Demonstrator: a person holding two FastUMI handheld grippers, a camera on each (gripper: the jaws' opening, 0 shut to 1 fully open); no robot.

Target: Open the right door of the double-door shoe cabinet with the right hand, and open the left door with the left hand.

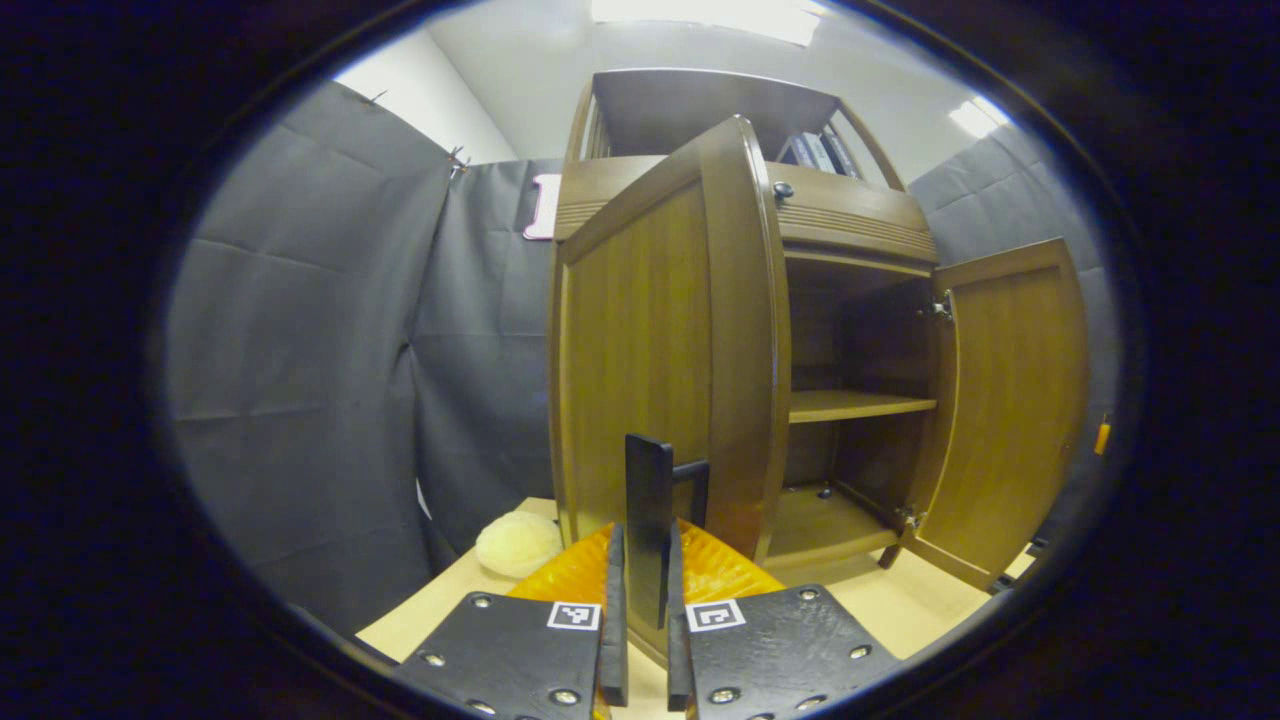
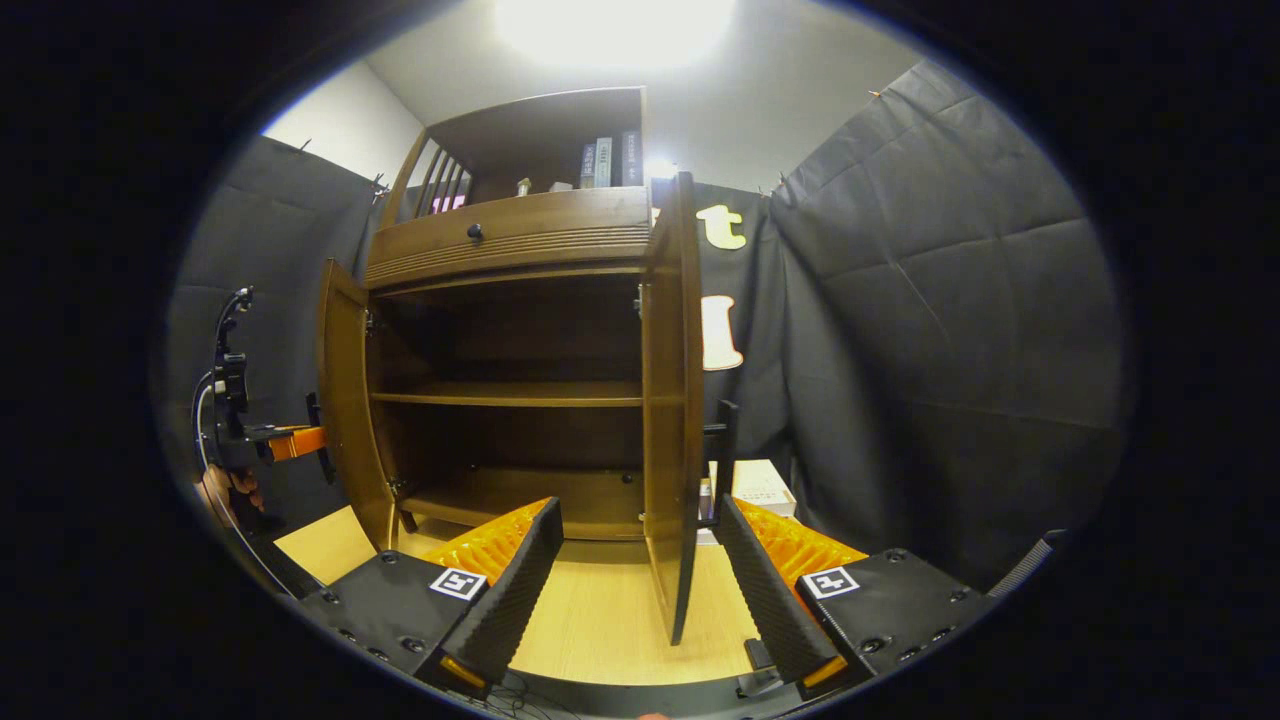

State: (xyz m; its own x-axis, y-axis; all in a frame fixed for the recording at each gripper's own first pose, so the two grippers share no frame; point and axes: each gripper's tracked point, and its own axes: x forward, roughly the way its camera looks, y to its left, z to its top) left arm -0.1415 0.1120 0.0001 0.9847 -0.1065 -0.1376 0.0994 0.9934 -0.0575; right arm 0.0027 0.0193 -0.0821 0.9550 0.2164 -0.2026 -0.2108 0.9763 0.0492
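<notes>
Left gripper view: left gripper (image 1: 640,640) fingers clenched on left door handle (image 1: 650,520).
Right gripper view: right gripper (image 2: 640,590) fingers released, right door (image 2: 672,400) between them.

Both views look up from low, near the open cabinet (image 1: 850,300), sharing its shelves (image 2: 505,395).

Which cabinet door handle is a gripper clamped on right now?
The left door's handle: left gripper fingers pinch it. The right door stands free between the right gripper open fingers.
</notes>
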